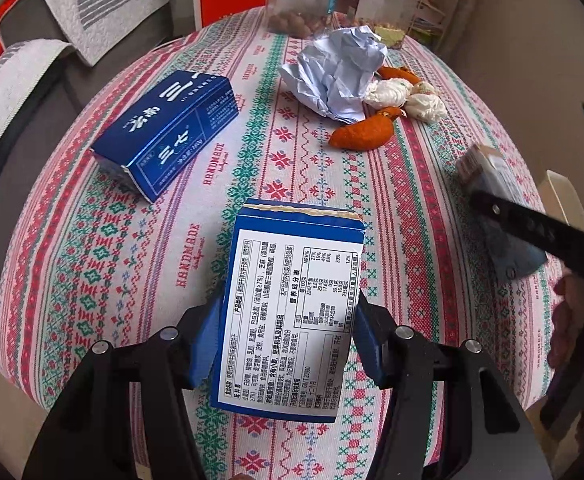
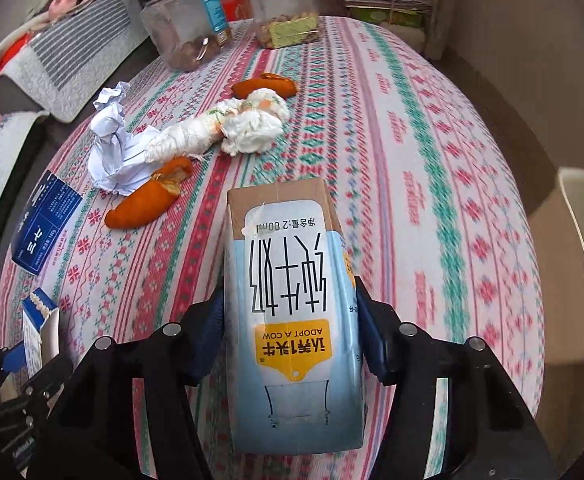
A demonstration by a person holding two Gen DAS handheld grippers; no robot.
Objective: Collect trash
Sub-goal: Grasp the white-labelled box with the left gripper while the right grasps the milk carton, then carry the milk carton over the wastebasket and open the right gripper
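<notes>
The left gripper (image 1: 285, 344) fingers squeeze a blue box (image 1: 287, 312). The right gripper (image 2: 292, 332) fingers squeeze a milk carton (image 2: 292, 320), long side pointing away, orange peel (image 2: 147, 200) beyond it.

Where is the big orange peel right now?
In the right wrist view, the big orange peel lies on the tablecloth left of the held milk carton, just below the crumpled paper.

Two blue boxes (image 1: 287, 308) (image 1: 167, 136), one milk carton (image 2: 292, 312)

Soft daylight; fisheye-warped, blurred edges
</notes>
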